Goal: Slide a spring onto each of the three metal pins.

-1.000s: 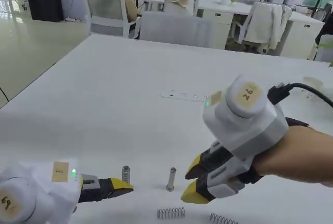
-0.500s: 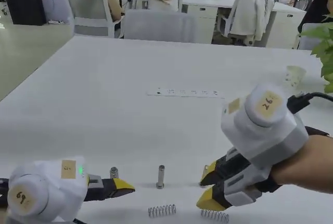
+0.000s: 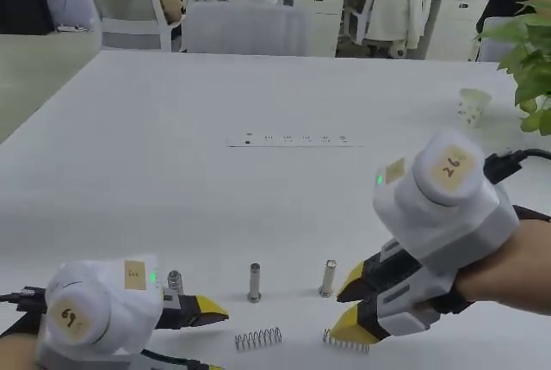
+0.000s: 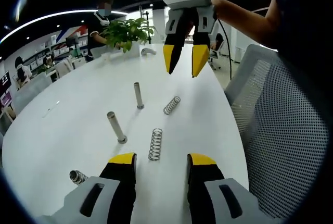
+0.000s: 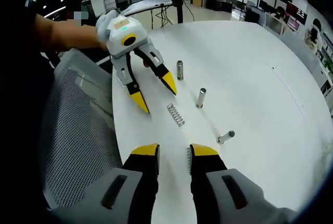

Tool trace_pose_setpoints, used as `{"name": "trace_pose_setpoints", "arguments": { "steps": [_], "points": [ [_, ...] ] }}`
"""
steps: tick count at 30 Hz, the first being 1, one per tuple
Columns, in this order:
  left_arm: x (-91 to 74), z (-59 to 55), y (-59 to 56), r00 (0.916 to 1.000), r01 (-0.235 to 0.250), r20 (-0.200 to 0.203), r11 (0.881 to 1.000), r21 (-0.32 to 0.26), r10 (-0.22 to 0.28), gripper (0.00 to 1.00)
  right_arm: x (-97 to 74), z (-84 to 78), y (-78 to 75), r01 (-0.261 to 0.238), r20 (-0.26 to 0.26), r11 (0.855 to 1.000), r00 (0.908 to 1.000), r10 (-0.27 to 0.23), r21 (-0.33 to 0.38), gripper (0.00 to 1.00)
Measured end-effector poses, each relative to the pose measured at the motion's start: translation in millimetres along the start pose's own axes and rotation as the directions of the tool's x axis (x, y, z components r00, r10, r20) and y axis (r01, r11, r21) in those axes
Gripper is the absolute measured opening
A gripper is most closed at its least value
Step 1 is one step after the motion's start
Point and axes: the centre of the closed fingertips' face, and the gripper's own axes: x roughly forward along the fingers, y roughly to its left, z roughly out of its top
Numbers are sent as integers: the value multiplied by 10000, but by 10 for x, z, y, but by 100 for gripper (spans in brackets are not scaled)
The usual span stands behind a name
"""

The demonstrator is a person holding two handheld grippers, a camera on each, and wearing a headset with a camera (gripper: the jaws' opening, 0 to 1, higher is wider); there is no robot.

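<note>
Three metal pins stand in a row near the table's front edge. The left pin wears a spring; the middle pin and right pin are bare. Two loose springs lie in front of them: one ahead of my left gripper, the other under my right gripper. In the left gripper view the open left gripper faces the near spring. In the right gripper view the open right gripper has a spring lying between its fingertips.
A white table stretches far back, with a flush socket strip at its middle and a small paper cup at the right. A green plant leans in at the right edge. A mesh chair stands at the near side.
My right gripper has moved right and down, away from the middle pin, and uncovered the right pin; it now hovers over the right loose spring. The head camera has tilted.
</note>
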Motion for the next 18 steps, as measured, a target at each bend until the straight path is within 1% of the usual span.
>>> {"name": "trace_pose_setpoints", "arguments": {
  "steps": [3,6,9,13,16,18],
  "points": [
    [27,-18,54,10000,-79,-35,9998,-203,79,28,4,-14,-6,-6,24,10000,10000,6,57,21],
    [53,-22,71,9999,-96,-81,9999,-130,95,25,7,-29,-14,5,32,10000,10000,-5,89,21],
    [89,-17,92,9999,-98,-52,9997,-208,97,22,11,-49,-24,1,22,9999,10000,-1,133,21],
    [146,-40,70,9999,-12,-168,9999,-122,9,20,16,-63,-37,-13,19,9998,10000,13,184,21],
    [160,-54,57,9998,51,-212,10000,-6,-51,15,23,-72,-42,-27,13,9998,10000,27,209,21],
    [165,-56,56,9997,63,-223,10000,9,-62,14,27,-78,-46,-33,-1,9998,10000,33,214,21]
  ]
}}
